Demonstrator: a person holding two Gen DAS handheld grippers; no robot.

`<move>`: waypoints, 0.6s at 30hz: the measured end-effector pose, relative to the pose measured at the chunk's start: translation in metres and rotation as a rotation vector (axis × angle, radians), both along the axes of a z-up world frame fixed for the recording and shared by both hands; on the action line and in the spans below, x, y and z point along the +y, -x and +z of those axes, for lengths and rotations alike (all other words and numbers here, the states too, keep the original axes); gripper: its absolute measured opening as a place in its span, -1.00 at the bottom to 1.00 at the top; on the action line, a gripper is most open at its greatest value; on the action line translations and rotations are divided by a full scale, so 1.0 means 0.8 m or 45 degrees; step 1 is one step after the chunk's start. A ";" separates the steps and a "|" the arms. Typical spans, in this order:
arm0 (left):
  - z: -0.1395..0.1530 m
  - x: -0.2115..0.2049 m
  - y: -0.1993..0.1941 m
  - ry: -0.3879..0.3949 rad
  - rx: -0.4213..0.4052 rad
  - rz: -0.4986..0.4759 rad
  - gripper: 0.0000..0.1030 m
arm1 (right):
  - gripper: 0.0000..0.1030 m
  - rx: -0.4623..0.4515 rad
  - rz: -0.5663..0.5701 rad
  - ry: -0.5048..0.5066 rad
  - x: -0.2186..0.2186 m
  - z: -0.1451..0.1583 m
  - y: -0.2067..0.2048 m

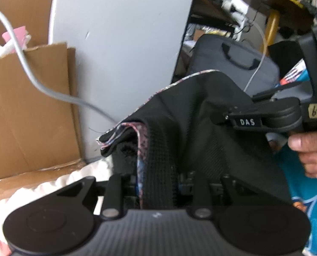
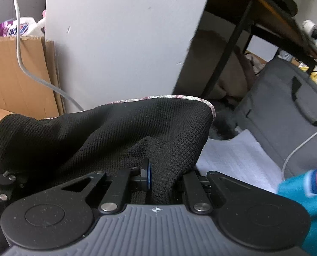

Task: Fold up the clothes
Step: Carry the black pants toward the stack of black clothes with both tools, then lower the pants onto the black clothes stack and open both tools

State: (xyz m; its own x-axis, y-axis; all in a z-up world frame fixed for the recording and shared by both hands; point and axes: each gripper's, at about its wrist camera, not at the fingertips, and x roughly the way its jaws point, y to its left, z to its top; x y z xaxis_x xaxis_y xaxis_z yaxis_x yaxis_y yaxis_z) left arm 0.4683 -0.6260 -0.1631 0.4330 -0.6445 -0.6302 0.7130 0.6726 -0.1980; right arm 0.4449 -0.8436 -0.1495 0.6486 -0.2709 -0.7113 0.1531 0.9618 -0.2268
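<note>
A black mesh garment (image 1: 201,111) with a patterned pink and blue reverse hangs lifted between both grippers. My left gripper (image 1: 156,183) is shut on a bunched fold of it, and cloth hides the fingertips. In the left wrist view my right gripper (image 1: 218,118) comes in from the right, held by a hand (image 1: 307,149), its tip pressed into the cloth. In the right wrist view the garment (image 2: 115,132) drapes over my right gripper (image 2: 152,177), which is shut on a fold beside a blue pad. Part of the left gripper (image 2: 0,181) shows at the far left edge.
A cardboard box (image 1: 20,106) and a grey panel (image 1: 120,42) stand behind, with a white cable (image 1: 30,74) looping across. A grey bag (image 2: 286,111) sits right, below a dark table (image 2: 228,42). Teal clothing (image 1: 303,192) and white bedding (image 1: 52,183) lie below.
</note>
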 end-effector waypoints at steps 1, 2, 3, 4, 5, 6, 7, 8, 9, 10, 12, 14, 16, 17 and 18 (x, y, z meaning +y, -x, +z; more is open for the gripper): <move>-0.004 -0.002 -0.002 -0.023 0.008 0.016 -0.40 | -0.82 0.006 -0.002 -0.004 0.000 -0.007 -0.004; -0.007 -0.004 -0.003 -0.036 0.016 0.029 -0.40 | -0.81 0.013 -0.008 -0.006 0.001 -0.014 -0.009; -0.013 -0.006 -0.009 -0.045 0.031 0.040 -0.38 | -0.80 0.024 -0.022 -0.011 0.000 -0.023 -0.013; -0.018 -0.008 -0.014 -0.053 0.045 0.052 -0.33 | -0.62 0.041 -0.046 -0.018 -0.003 -0.031 -0.018; -0.024 -0.011 -0.019 -0.062 0.060 0.063 -0.29 | -0.55 0.060 -0.070 -0.022 -0.005 -0.040 -0.022; -0.021 -0.005 -0.019 -0.064 0.055 0.067 -0.21 | -0.40 0.075 -0.086 -0.018 -0.008 -0.046 -0.025; -0.017 0.000 -0.019 -0.066 0.050 0.071 -0.18 | -0.25 0.083 -0.096 -0.008 -0.010 -0.050 -0.026; -0.014 0.006 -0.019 -0.068 0.045 0.075 -0.16 | -0.11 0.087 -0.107 0.006 -0.011 -0.050 -0.026; -0.011 0.011 -0.019 -0.070 0.040 0.078 -0.09 | -0.03 0.090 -0.119 0.023 -0.011 -0.047 -0.025; -0.007 0.017 -0.018 -0.072 0.034 0.082 0.02 | 0.12 0.089 -0.138 0.045 -0.012 -0.042 -0.024; -0.001 0.028 -0.018 -0.076 0.024 0.089 0.13 | 0.27 0.075 -0.189 0.077 -0.015 -0.030 -0.018; 0.006 0.039 -0.018 -0.080 0.014 0.097 0.13 | 0.30 0.037 -0.239 0.010 -0.024 -0.015 -0.009; 0.013 0.050 -0.018 -0.084 0.003 0.104 0.10 | 0.26 -0.015 -0.263 -0.122 -0.035 0.001 0.004; 0.016 0.056 -0.018 -0.086 -0.002 0.108 0.06 | 0.25 -0.027 -0.265 -0.139 -0.034 0.006 0.009; 0.019 0.061 -0.018 -0.088 -0.007 0.111 -0.07 | 0.08 -0.029 -0.251 -0.143 -0.031 0.010 0.012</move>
State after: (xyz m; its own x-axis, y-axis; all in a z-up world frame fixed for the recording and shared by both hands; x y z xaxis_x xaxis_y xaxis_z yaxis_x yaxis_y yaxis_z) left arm 0.4823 -0.5770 -0.1476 0.4892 -0.5594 -0.6691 0.6520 0.7442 -0.1455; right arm 0.4351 -0.8686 -0.1419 0.6072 -0.3142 -0.7298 0.3447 0.9317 -0.1144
